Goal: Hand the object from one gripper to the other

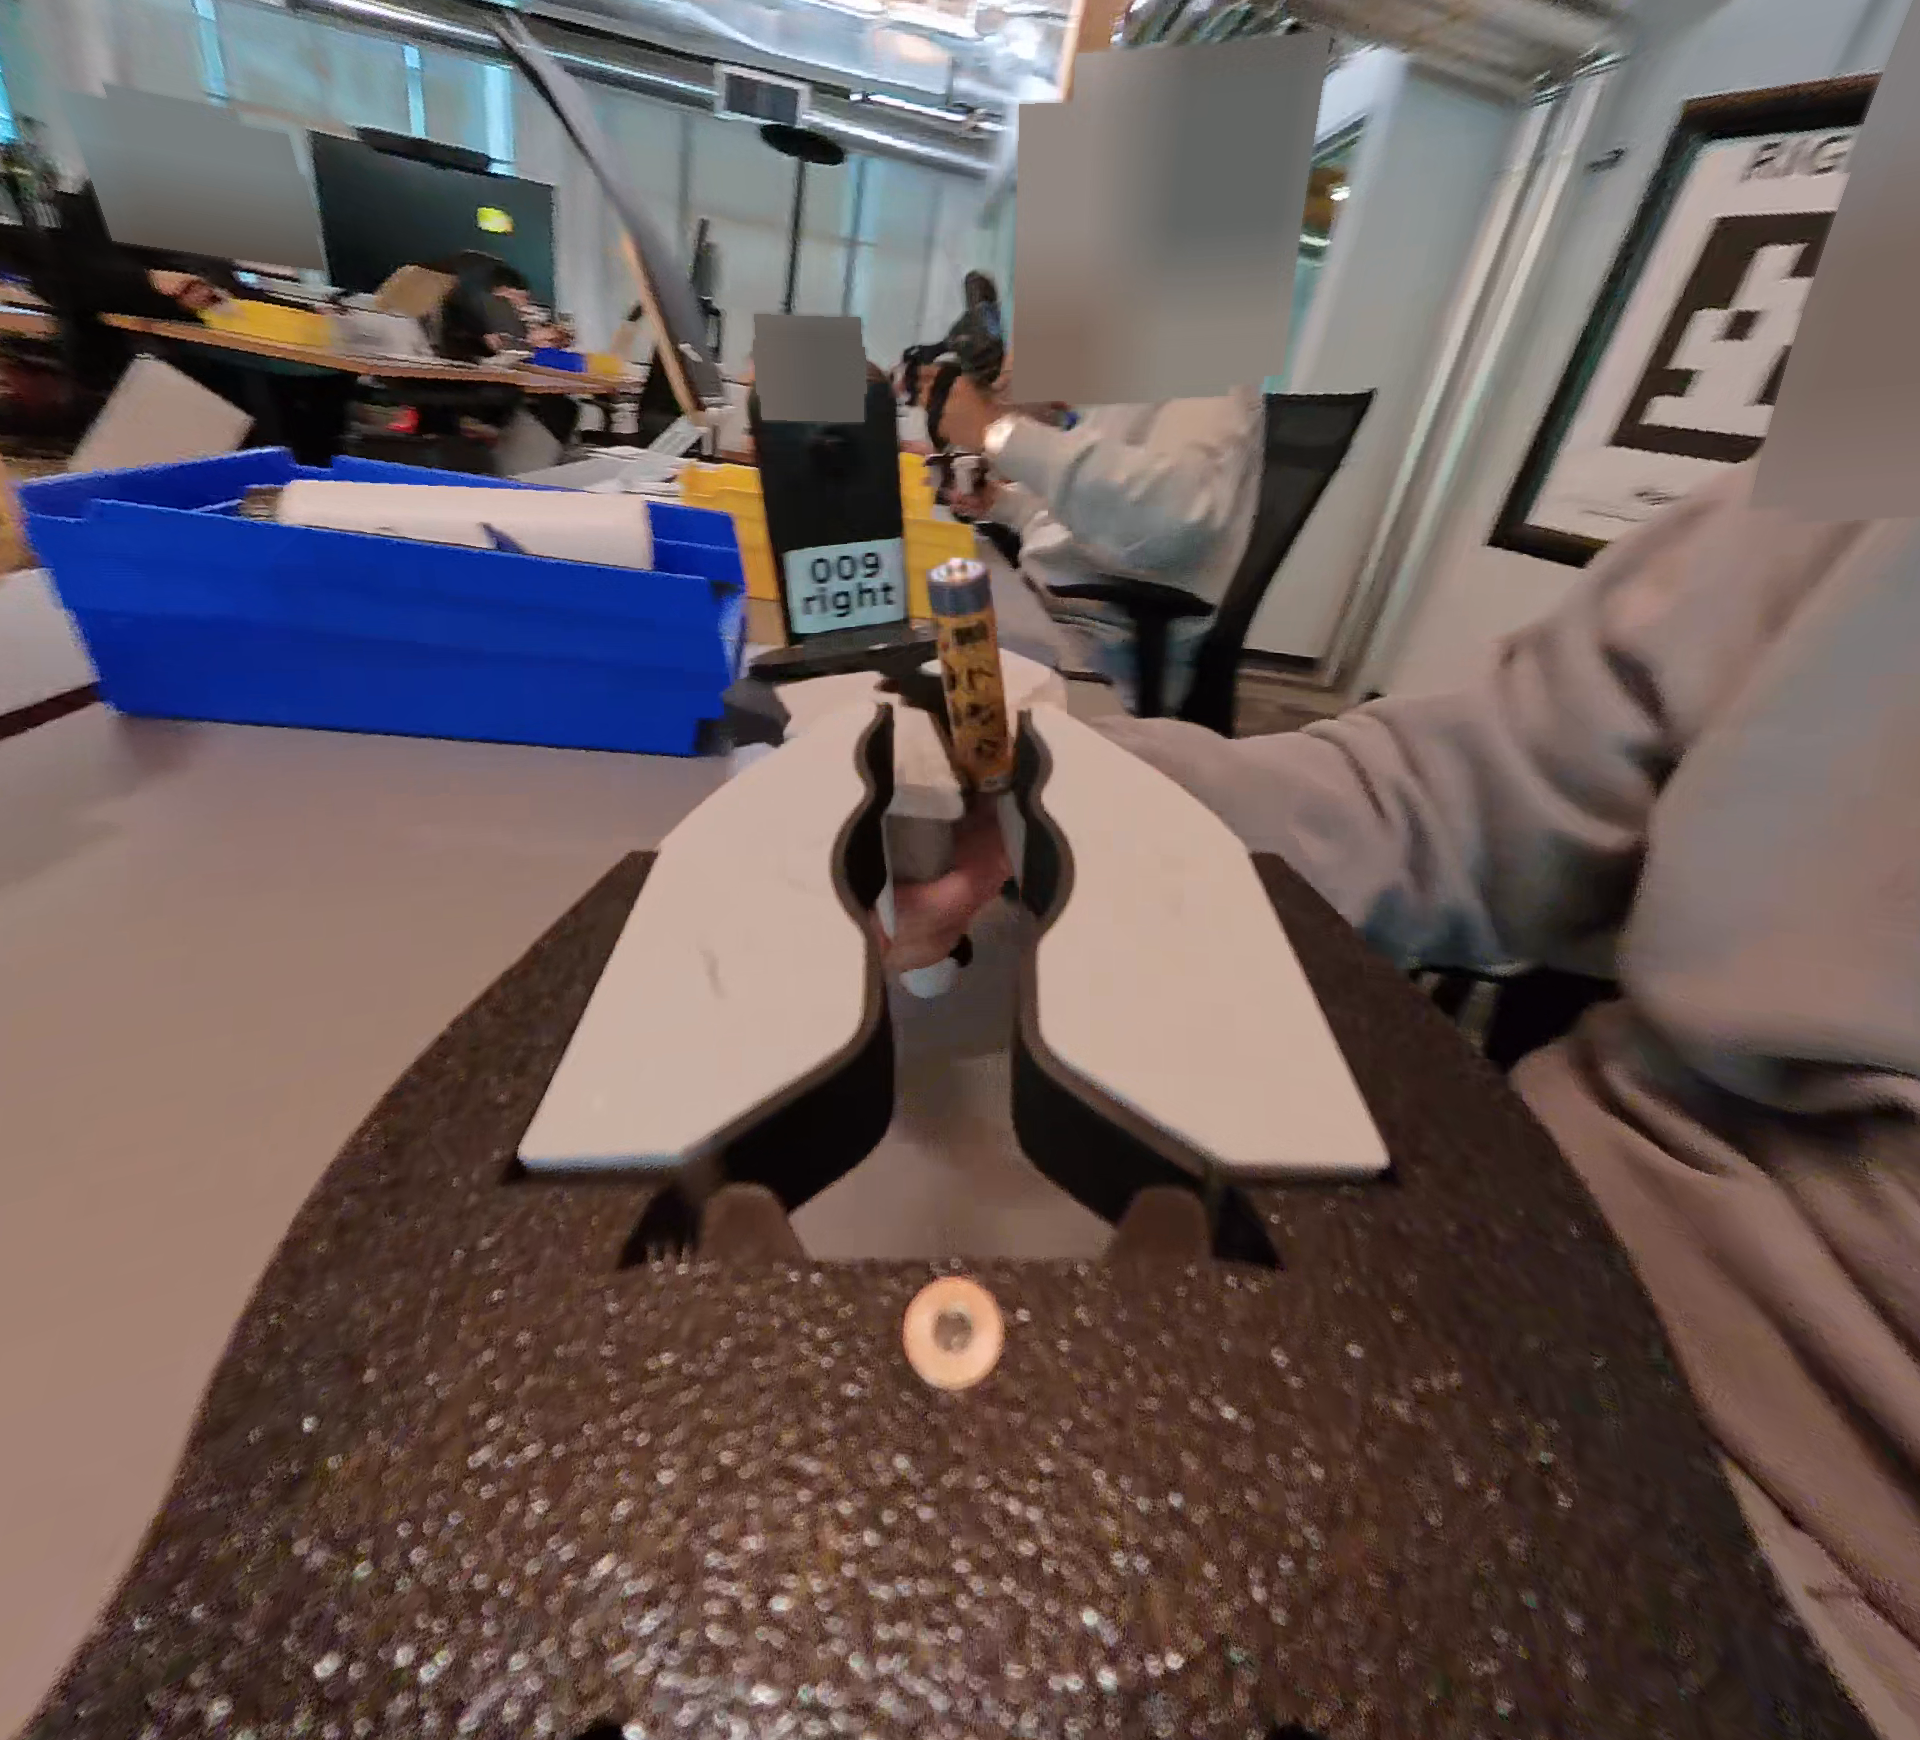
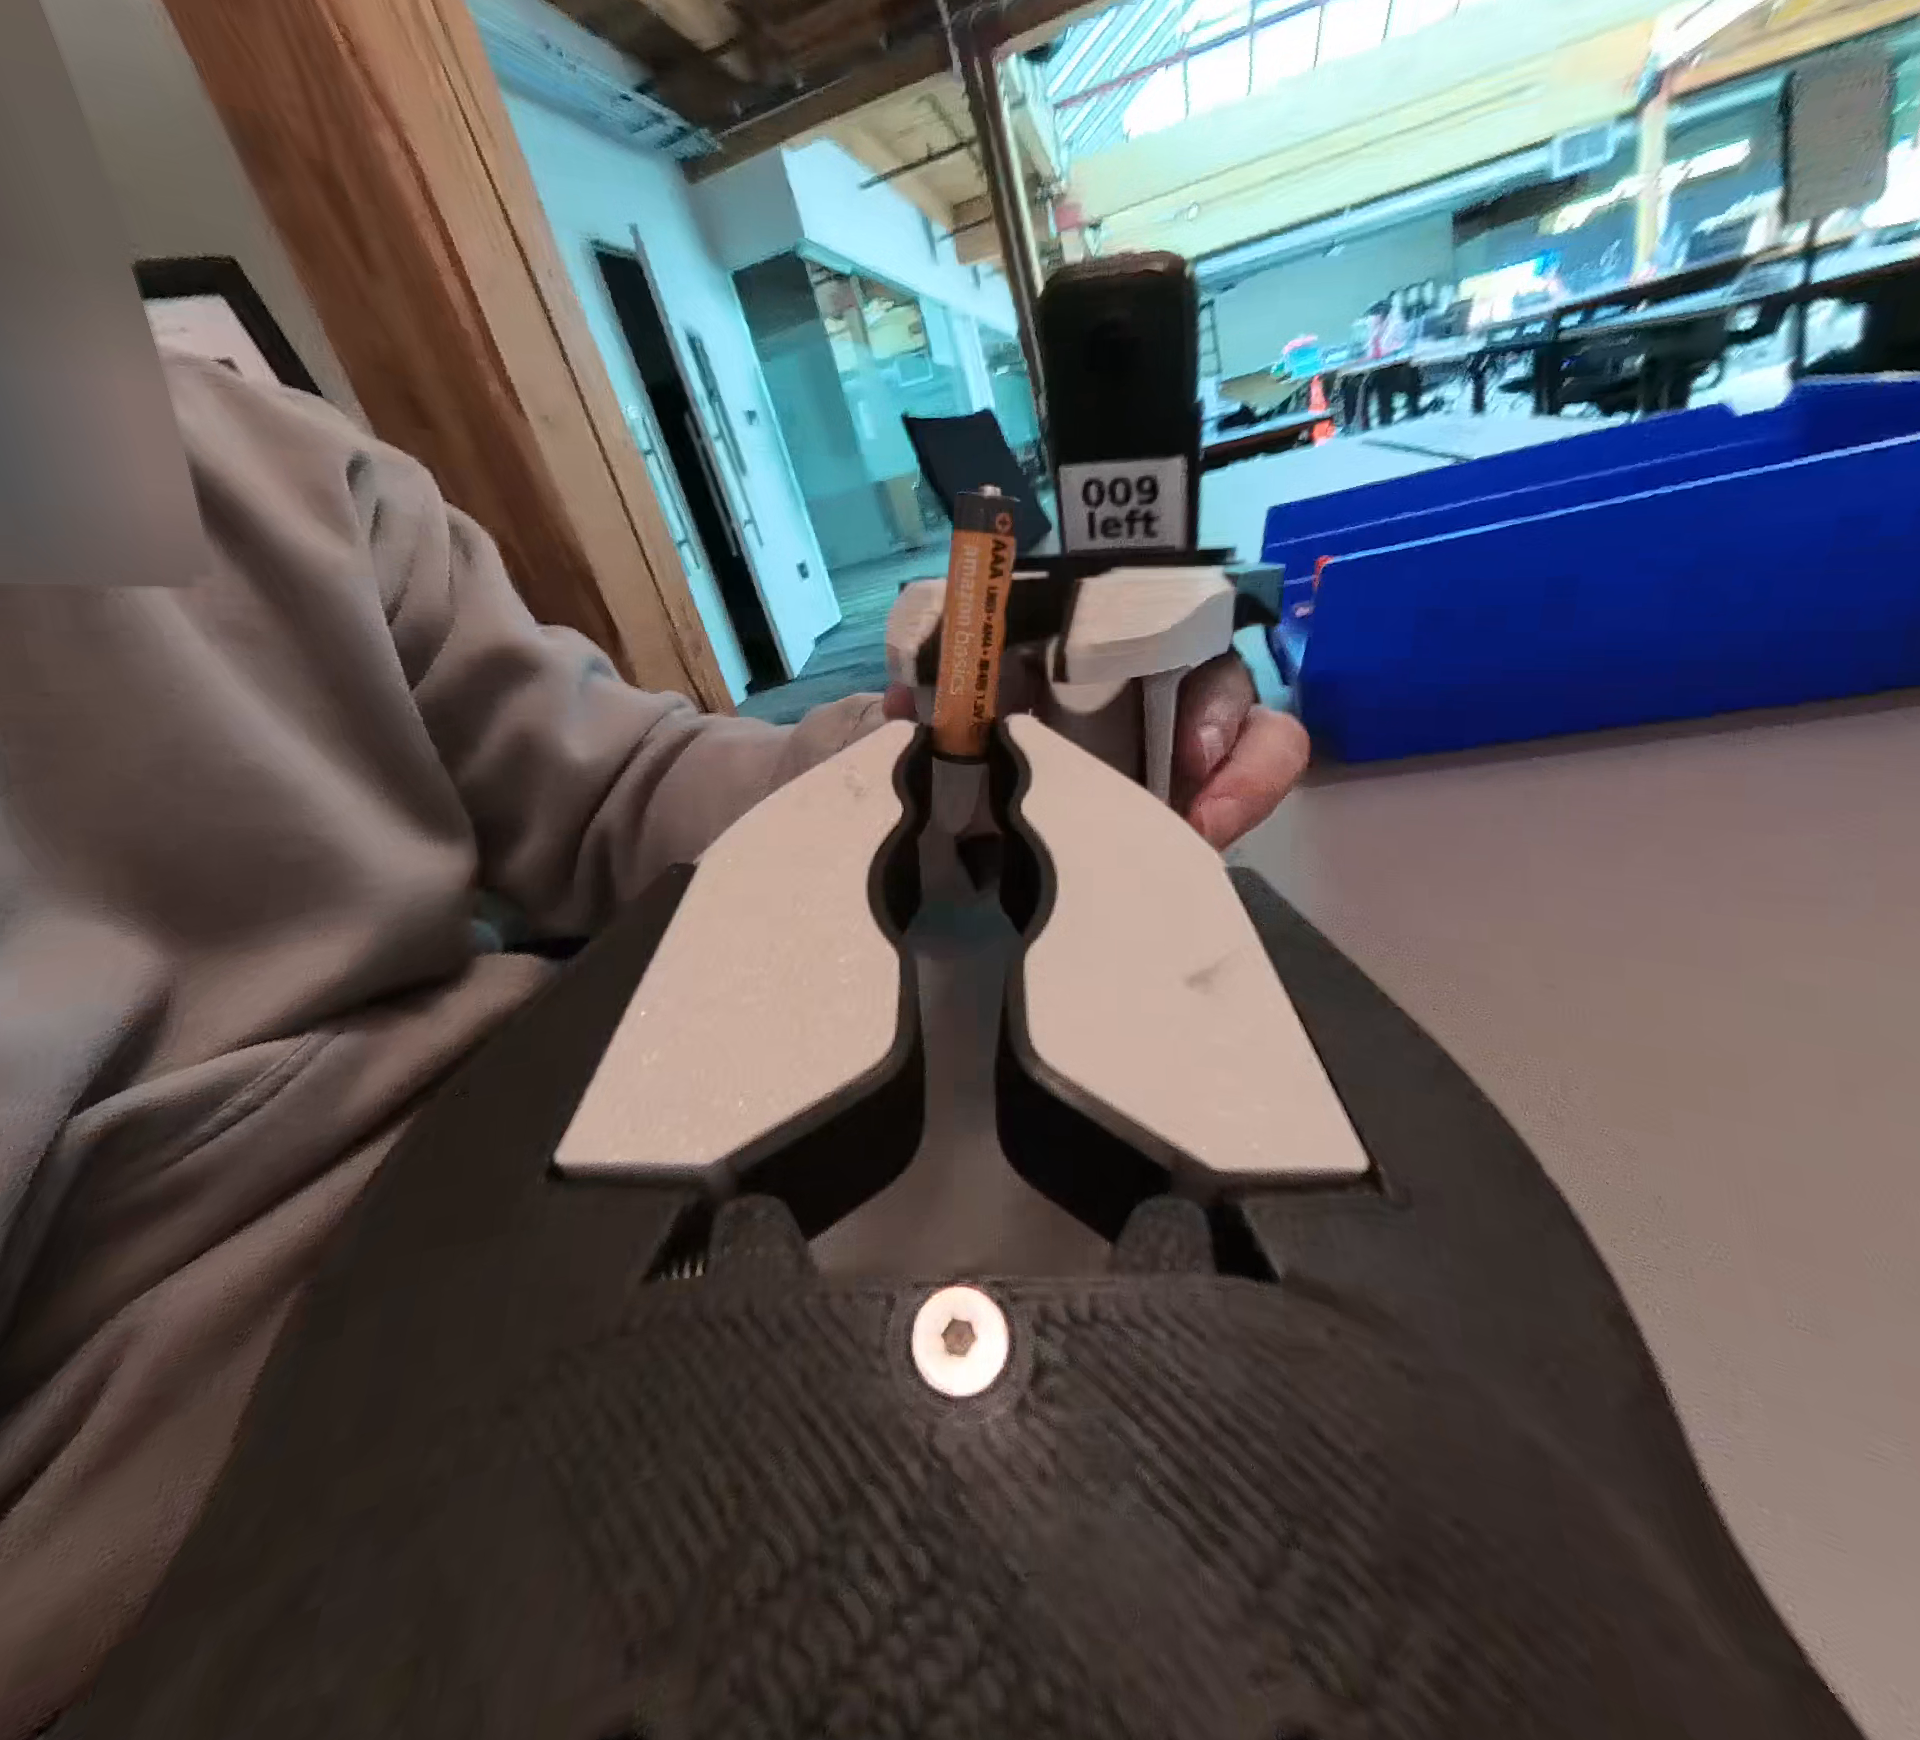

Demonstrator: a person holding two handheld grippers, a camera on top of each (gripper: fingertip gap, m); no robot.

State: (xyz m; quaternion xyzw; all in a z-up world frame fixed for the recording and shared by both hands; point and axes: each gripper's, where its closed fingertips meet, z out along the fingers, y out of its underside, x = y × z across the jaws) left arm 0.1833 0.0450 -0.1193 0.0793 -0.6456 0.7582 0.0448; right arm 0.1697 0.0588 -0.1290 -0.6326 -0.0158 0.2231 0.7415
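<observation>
**Right gripper (image 2: 958,734) had the battery, left one hadn't clamped yet**

Right gripper's fingertips were pinched narrow around the bottom end of the battery (image 2: 971,630), an orange and black one standing pretty much upright, top end poking up free. It was off the table (image 1: 312,859), in the air between the two grippers, which were pointed at each other.

Left gripper (image 1: 954,734) had its jaws only partly closed. In its own view the gap was clearly wider than the battery, and the battery sat over by its right fingertip rather than in the middle. I couldn't tell whether it was touching that finger.

So my read: mid-handoff, receiving side not gripping yet. To do it well I'd nudge the left gripper sideways so the battery is centred in the gap, close on the free upper part, and only then let the right one open. It's a smooth little cylinder held by one end, so an off-centre squeeze could tip it or pop it out.

Further out, a blue bin (image 1: 395,641) sat on the far left of the table with a white roll-looking thing (image 1: 468,516) lying in it. Some yellow bins (image 1: 717,485) were behind that, contents not visible.
</observation>
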